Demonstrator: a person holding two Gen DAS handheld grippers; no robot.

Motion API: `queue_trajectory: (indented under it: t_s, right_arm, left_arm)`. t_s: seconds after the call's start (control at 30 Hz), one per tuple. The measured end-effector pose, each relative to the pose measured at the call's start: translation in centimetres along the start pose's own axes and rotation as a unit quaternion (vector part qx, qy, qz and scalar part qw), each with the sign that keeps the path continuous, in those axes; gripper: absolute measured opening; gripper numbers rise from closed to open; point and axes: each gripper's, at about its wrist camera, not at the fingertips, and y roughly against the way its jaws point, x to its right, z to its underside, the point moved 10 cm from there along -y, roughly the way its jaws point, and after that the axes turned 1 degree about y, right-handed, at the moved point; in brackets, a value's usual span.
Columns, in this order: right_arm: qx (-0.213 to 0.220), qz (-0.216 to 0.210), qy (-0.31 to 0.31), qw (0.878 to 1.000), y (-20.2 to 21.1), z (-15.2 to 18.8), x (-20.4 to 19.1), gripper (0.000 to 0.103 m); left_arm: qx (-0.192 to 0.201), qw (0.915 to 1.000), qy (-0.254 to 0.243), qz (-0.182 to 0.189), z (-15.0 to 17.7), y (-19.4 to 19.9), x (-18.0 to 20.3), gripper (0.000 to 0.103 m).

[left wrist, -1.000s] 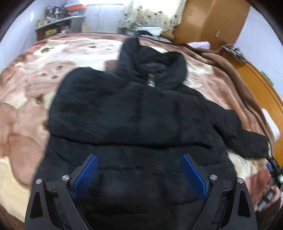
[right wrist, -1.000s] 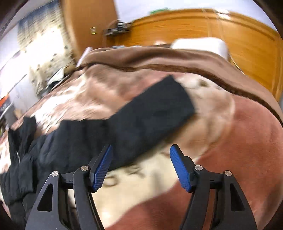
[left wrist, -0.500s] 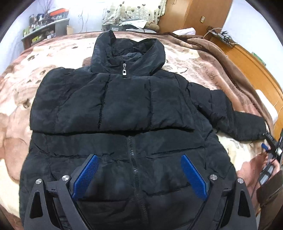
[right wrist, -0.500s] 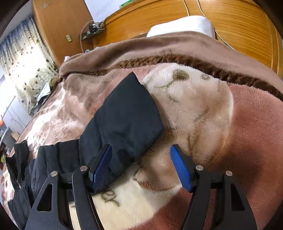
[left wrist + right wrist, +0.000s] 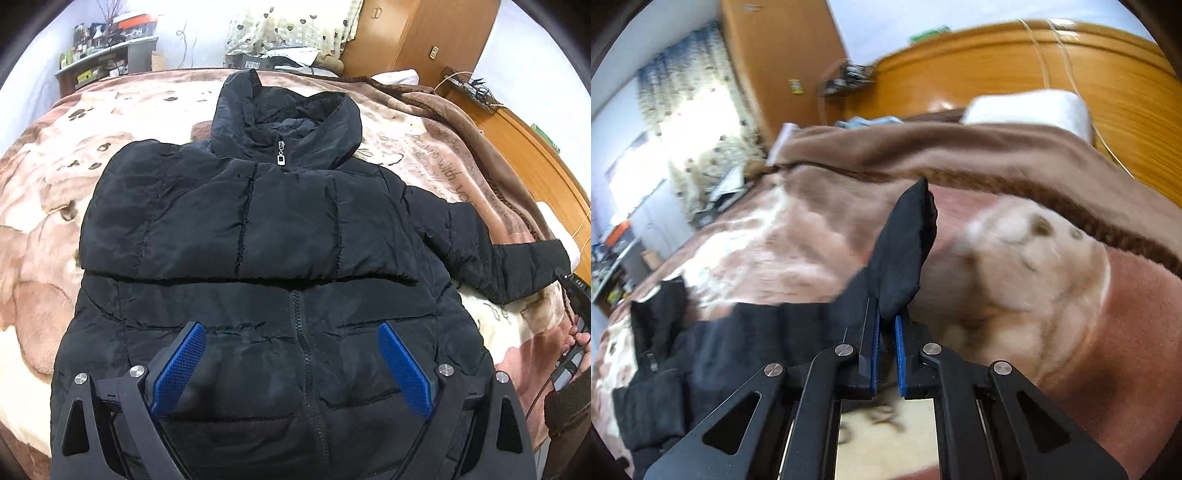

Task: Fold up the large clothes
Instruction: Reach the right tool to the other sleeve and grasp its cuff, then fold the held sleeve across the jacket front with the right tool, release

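Black hooded puffer jacket (image 5: 258, 236) lies front-up and zipped on a plush brown-and-cream blanket (image 5: 44, 206) covering the bed. Hood (image 5: 284, 110) points to 12 o'clock in the left wrist view, hem toward 6. One sleeve is folded across the chest as a wide band; the other sleeve (image 5: 491, 254) runs out toward 3 o'clock.

Left gripper (image 5: 291, 365) hovers over the lower front of the jacket — blue pads (image 5: 177, 365) spread wide apart, nothing between them, zipper line running up between the two fingers.

Right gripper (image 5: 886, 343) has its jaws pressed nearly together, pinching the cuff end of the outstretched sleeve (image 5: 905, 251). The cuff stands up off the blanket toward 12 o'clock in the right wrist view; the rest of the jacket trails off toward 8 o'clock. This view is motion-blurred.

Beyond the sleeve: a white pillow (image 5: 1030, 107) against a wooden headboard (image 5: 1034, 66) at about 1 o'clock. A patterned curtain (image 5: 694, 122) hangs at 10 o'clock — bright light behind it.
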Motion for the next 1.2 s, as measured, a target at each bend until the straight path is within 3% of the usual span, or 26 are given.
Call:
queue_trajectory:
  t_s: [0.23,0.57,0.87,0.93,1.13,1.2]
  right_arm:
    - [0.004,-0.078,0.043,0.996,2.4,-0.3,-8.5,0.007]
    - [-0.016,-0.173,0.113,0.978,3.8,2.5,-20.4,0.007]
    - [-0.068,-0.268,0.182,0.944,3.9,9.1,-31.2,0.007]
    - [-0.099,-0.291,0.194,0.932,3.4,11.9,-33.2,0.007]
    - [-0.167,-0.323,0.232,0.902,2.0,18.8,-35.8,0.007]
    - [-0.182,-0.323,0.233,0.899,1.7,20.1,-35.7,0.009]
  left_arm:
    - [0.015,0.9998,0.008,0.004,-0.8,1.0,-1.5,0.095]
    - [0.025,0.9990,0.032,0.017,-1.2,1.7,-4.0,0.095]
    - [0.032,0.9959,0.074,0.042,-2.2,2.0,-6.6,0.095]
    - [0.028,0.9951,0.079,0.053,-2.4,1.8,-6.8,0.095]
    - [0.013,0.9927,0.095,0.073,-3.4,0.7,-6.9,0.095]
    - [0.007,0.9926,0.093,0.077,-3.8,0.3,-6.6,0.095]
